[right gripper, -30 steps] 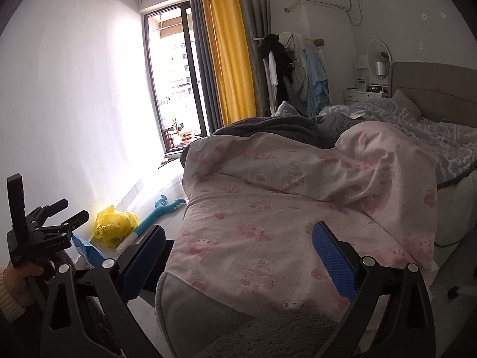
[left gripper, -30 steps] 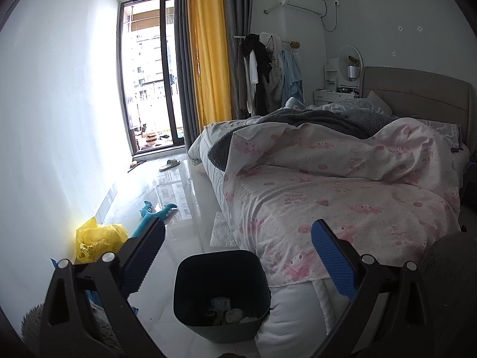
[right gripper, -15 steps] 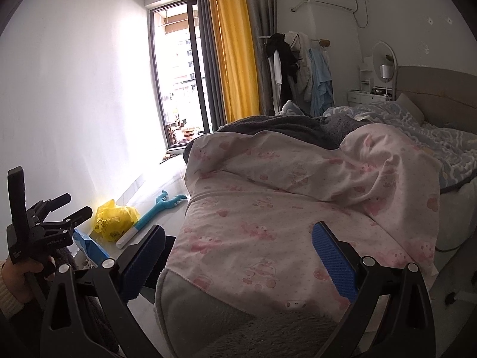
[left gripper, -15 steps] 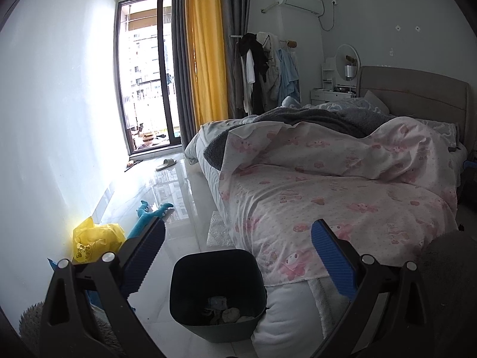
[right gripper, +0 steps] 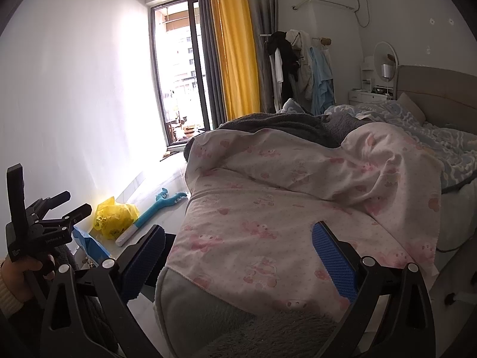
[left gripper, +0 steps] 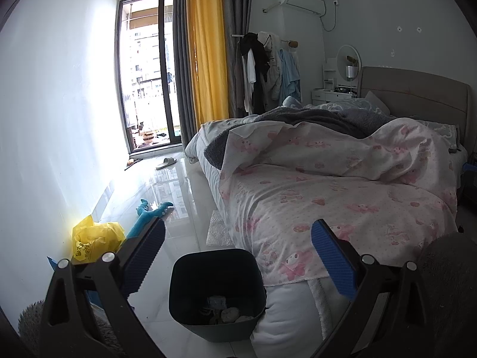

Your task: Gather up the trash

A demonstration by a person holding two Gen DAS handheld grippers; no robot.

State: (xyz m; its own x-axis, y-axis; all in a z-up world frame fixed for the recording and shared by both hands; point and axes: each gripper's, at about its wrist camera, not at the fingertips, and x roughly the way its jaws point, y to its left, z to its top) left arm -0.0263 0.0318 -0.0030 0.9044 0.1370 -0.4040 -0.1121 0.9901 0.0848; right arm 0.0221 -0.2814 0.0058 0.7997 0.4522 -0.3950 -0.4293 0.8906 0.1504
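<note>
The crumpled yellow plastic bag [left gripper: 95,240] lies by the wall, the dark plastic bin [left gripper: 217,295] beside the bed. Left gripper [left gripper: 238,256] and right gripper [right gripper: 238,256] gape wide, empty; reaching could probably tip the bin.

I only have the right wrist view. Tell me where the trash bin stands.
Observer: The left wrist view shows the dark bin on the floor against the foot of the bed, just ahead of the open left tongs.
Operator: Report its contents.
Observer: A few crumpled scraps lie at the bottom; most of the bin is unfilled.
Operator: Name floor litter I'm missing.
Observer: What looks like a bubble-wrap sheet lies flat beside the bed, just beyond the bin.
</note>
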